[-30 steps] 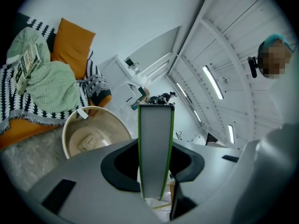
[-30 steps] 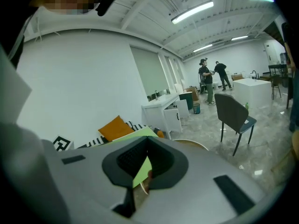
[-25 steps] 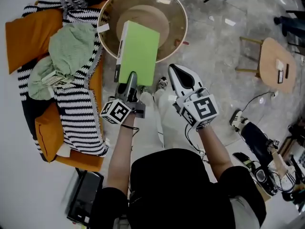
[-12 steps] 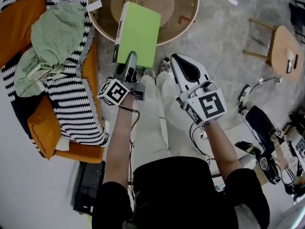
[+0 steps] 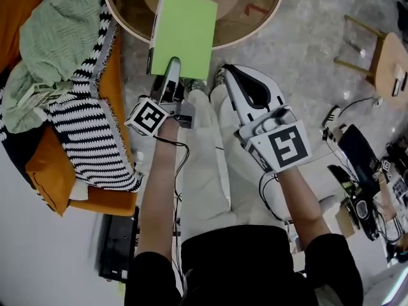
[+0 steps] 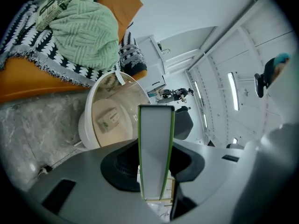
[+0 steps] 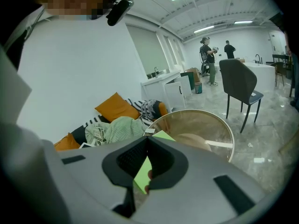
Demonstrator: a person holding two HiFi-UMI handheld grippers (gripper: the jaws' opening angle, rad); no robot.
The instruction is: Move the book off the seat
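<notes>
Within the last second the orange sofa, heaped with a black-and-white striped blanket and a pale green knitted throw, had slid toward the left edge of the head view. The round glass-topped table had moved up to the far edge. The flat, bright green book had sunk along with both grippers. It hung in the air to the right of the sofa, touching none of it, with its far end over the table's near rim. The left gripper pinched the book's near edge, one jaw flat against each cover. The right gripper was just to the right of it, its jaws pressed together at the tips with nothing between them.

By that, the book was already off the seat, and what remained was probably only to set it down, most likely on the table.

The floor was grey and marbled. A dark chair stood beyond the table in a white-walled room. A small wooden side table was at the far right, and a black case lay near left beside the sofa.
</notes>
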